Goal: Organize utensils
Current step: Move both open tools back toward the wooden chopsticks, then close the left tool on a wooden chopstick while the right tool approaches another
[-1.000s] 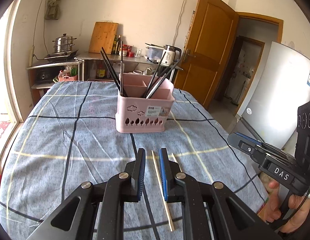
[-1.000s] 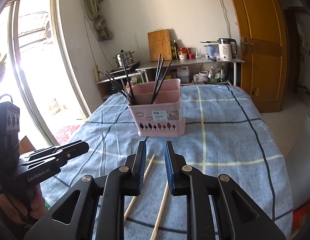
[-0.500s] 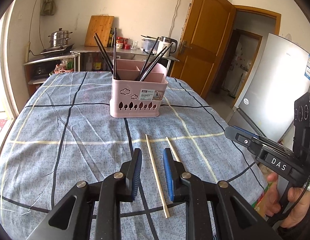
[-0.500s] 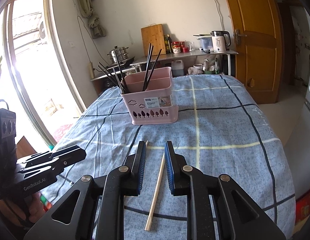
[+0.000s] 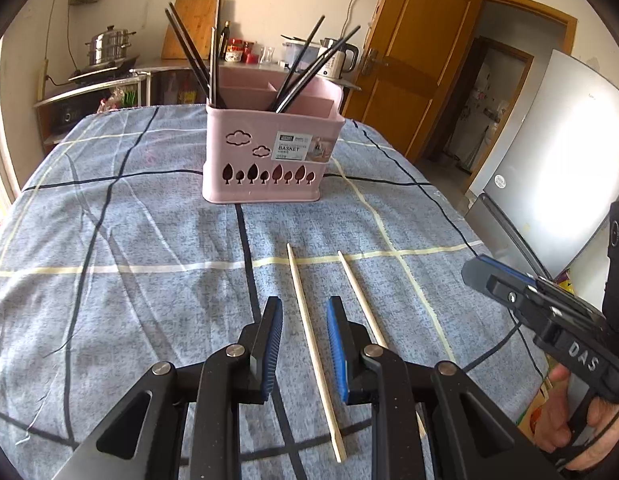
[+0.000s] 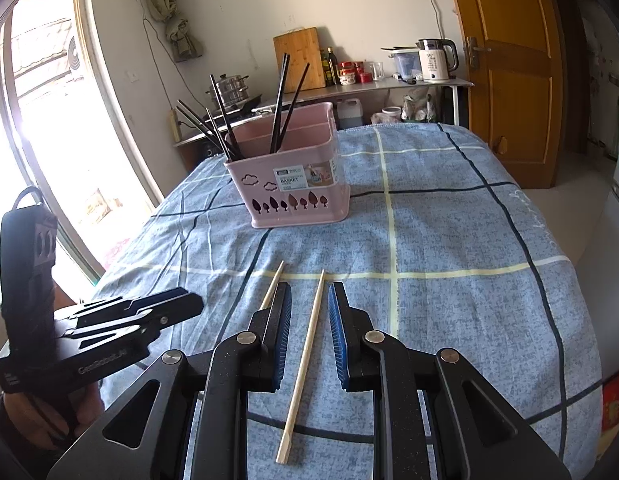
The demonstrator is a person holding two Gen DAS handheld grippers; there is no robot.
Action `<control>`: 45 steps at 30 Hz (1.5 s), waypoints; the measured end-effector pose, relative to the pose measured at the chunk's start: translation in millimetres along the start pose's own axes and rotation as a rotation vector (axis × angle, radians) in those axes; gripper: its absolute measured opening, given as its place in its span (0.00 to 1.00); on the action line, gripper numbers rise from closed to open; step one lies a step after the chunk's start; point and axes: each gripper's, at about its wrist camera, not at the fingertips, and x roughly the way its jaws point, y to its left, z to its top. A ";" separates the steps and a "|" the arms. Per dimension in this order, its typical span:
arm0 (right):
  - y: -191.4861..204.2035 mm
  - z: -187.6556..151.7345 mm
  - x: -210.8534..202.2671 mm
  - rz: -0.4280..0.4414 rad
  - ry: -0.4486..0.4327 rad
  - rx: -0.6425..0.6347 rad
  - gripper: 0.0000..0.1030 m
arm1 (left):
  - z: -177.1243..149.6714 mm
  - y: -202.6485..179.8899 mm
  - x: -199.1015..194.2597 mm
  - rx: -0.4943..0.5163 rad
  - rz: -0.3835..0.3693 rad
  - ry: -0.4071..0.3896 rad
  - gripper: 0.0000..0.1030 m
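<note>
- Two pale wooden chopsticks lie side by side, a little apart, near the front edge of a table covered with a blue checked tablecloth (image 5: pixel 109 208), each running from that edge toward the pink utensil basket (image 5: pixel 269 160) at mid-table.
- The left gripper (image 5: pixel 301 344) hangs over the left chopstick (image 5: pixel 309 328) with its blue-padded jaws parted a little; its jaws have just been opening, and the stick runs between the pads with clear gaps on both sides, so nothing is held.
- The right gripper (image 6: pixel 308 334) straddles the right chopstick (image 6: pixel 305 356) in the same way, jaws slightly apart, pads off the wood.
- Black chopsticks (image 5: pixel 193 56) already stand in the basket's compartments.
- Judging by looks, each stick is light, stiff and smooth, so it may roll or slip on the cloth when pinched.
- A sensible hold is across the shaft near the middle or the thicker near end, pads square to the stick, so it neither pivots nor droops on the way to the basket.
</note>
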 end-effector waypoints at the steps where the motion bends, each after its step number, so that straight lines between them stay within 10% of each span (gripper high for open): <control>1: -1.6 -1.0 3.0 -0.001 0.008 0.004 0.19 | 2.3 1.0 6.7 -0.002 0.000 0.010 0.22; 16: -15.4 -5.9 23.6 -0.022 0.067 0.039 0.19 | 20.9 2.7 94.7 0.009 0.017 0.126 0.20; 19: -15.2 -4.3 28.7 -0.023 0.074 0.041 0.19 | 18.5 0.3 95.1 0.033 0.042 0.119 0.07; 36: 3.1 2.2 100.8 -0.014 0.214 -0.024 0.19 | 11.4 51.3 66.5 -0.109 0.084 0.133 0.06; 45: 0.8 5.7 124.0 -0.052 0.288 -0.020 0.19 | 22.6 42.5 81.9 -0.026 0.116 0.167 0.06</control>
